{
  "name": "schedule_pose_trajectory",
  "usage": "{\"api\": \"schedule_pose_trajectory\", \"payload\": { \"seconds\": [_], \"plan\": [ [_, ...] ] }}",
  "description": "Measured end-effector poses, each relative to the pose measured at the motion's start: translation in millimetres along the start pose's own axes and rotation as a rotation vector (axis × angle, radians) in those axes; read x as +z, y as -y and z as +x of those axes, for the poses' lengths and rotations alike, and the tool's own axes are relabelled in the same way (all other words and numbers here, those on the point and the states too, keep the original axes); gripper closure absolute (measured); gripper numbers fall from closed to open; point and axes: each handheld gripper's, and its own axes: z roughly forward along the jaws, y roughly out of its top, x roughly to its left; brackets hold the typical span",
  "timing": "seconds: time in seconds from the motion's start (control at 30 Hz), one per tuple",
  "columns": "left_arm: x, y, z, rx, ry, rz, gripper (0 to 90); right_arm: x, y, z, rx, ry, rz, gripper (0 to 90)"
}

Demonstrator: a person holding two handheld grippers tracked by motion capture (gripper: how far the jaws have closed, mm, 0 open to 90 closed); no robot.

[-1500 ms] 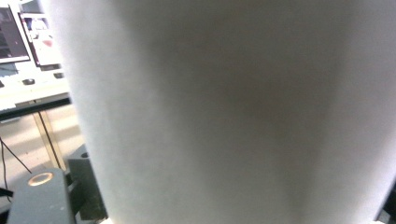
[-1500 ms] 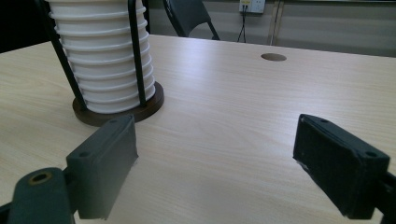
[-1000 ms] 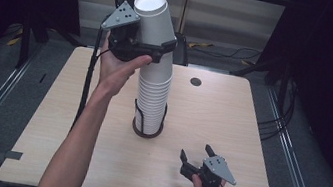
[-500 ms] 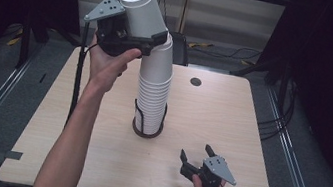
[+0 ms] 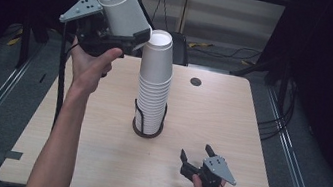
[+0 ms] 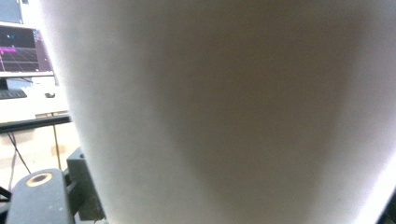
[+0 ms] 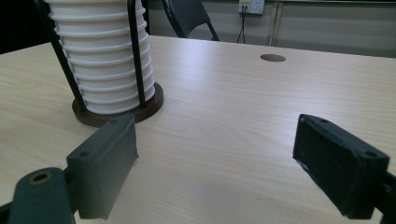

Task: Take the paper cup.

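Above the table's [image 5: 248, 137] far left corner, the left gripper [image 5: 129, 42] clamps a light, crushable paper cup [image 5: 120, 7] by its sidewall, beside the cup stack [image 5: 154, 86]. Right gripper [image 5: 192, 162] rests near the front edge, jaws spread, empty.

One white paper cup [image 5: 121, 6] hangs tilted, mouth up and away, clamped in the left gripper [image 5: 138, 36] just up-left of the tall upright cup stack [image 5: 154, 84] standing in its dark wire holder [image 5: 147, 127] mid-desk.

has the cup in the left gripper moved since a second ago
Yes. The cup held by the left gripper has come off the top of the cup stack and swung up and left of it.
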Motion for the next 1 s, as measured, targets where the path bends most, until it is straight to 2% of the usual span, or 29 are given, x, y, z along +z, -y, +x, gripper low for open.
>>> {"api": "schedule_pose_trajectory", "payload": {
  "seconds": [0.03, 0.1, 0.17, 0.23, 0.33, 0.4, 0.53, 0.77, 0.87, 0.93, 1.0],
  "plan": [
    [-6.8, 1.1, -1.1, 0.019, -0.013, 0.000, 13.0, 0.0, 0.0, 0.0, 0.001, 0.001, 0.000, 13.3],
    [-9.9, 2.1, -1.3, 0.033, -0.024, 0.007, 13.0, 0.0, 0.0, 0.1, 0.002, 0.001, 0.000, 13.3],
    [-13.4, 4.6, 0.3, 0.030, -0.022, 0.013, 13.0, 0.1, 0.0, 0.1, 0.001, 0.001, 0.001, 13.3],
    [-18.2, 7.8, 2.2, 0.036, -0.051, 0.011, 13.0, -0.1, 0.0, 0.2, -0.001, 0.001, 0.001, 13.4],
    [-22.4, 10.5, 4.2, 0.028, -0.050, 0.013, 13.0, -0.1, 0.0, 0.2, 0.001, 0.002, 0.000, 13.3],
    [-25.9, 14.0, 5.3, 0.033, -0.063, 0.019, 13.1, -0.1, 0.0, 0.1, 0.001, 0.002, 0.001, 13.3],
    [-31.1, 28.6, 11.2, 0.000, -0.073, 0.033, 13.1, 0.0, 0.0, 0.5, -0.003, 0.004, 0.000, 13.3],
    [-34.1, 47.8, 15.0, -0.038, -0.071, 0.043, 13.2, -0.1, -0.1, 0.9, -0.005, 0.005, 0.003, 13.4],
    [-34.1, 56.6, 15.4, -0.054, -0.073, 0.062, 13.2, 0.1, -0.1, 1.0, -0.006, 0.005, 0.002, 13.4],
    [-34.5, 62.5, 14.6, -0.045, -0.076, 0.082, 13.2, 0.4, -0.2, 1.0, -0.010, 0.002, 0.005, 13.4],
    [-35.1, 68.7, 13.1, -0.053, -0.074, 0.089, 13.2, 0.7, -0.3, 1.8, -0.015, 0.004, 0.006, 13.5]
  ]
}}
